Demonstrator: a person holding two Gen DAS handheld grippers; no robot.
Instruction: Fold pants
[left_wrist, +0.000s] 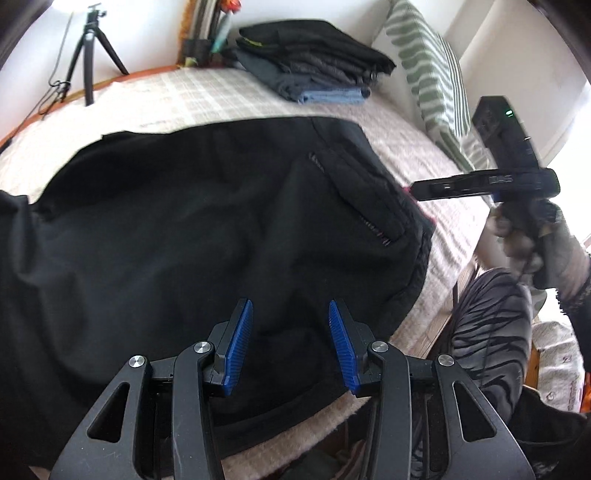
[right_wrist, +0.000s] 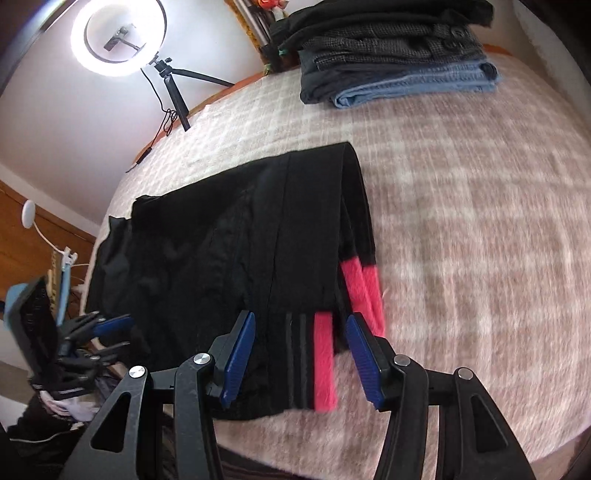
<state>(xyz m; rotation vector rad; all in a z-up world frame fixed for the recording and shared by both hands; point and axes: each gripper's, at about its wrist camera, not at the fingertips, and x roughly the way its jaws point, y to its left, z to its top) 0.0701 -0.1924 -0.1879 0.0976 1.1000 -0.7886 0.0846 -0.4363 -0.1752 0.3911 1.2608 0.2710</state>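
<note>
Black pants (left_wrist: 203, 221) lie spread flat on the bed, the pocket and waist part under my left gripper (left_wrist: 290, 306). Its blue pads stand apart just above the cloth near the bed's front edge, with nothing pinched. In the right wrist view the same pants (right_wrist: 221, 240) end in pink cuffs (right_wrist: 325, 362), folded lengthwise. My right gripper (right_wrist: 301, 317) hovers open over those cuffs, one pad on each side of a pink strip, not pressing it. The left gripper (right_wrist: 122, 328) shows at the far left, at the pants' other end.
A stack of folded clothes (right_wrist: 388, 55) sits at the back of the checked blanket (right_wrist: 461, 221). A ring light (right_wrist: 118, 37) on a tripod (left_wrist: 88, 55) stands at the back left. A striped pillow (left_wrist: 432, 74) leans at the right. A person's hand (left_wrist: 528, 236) holds the right gripper.
</note>
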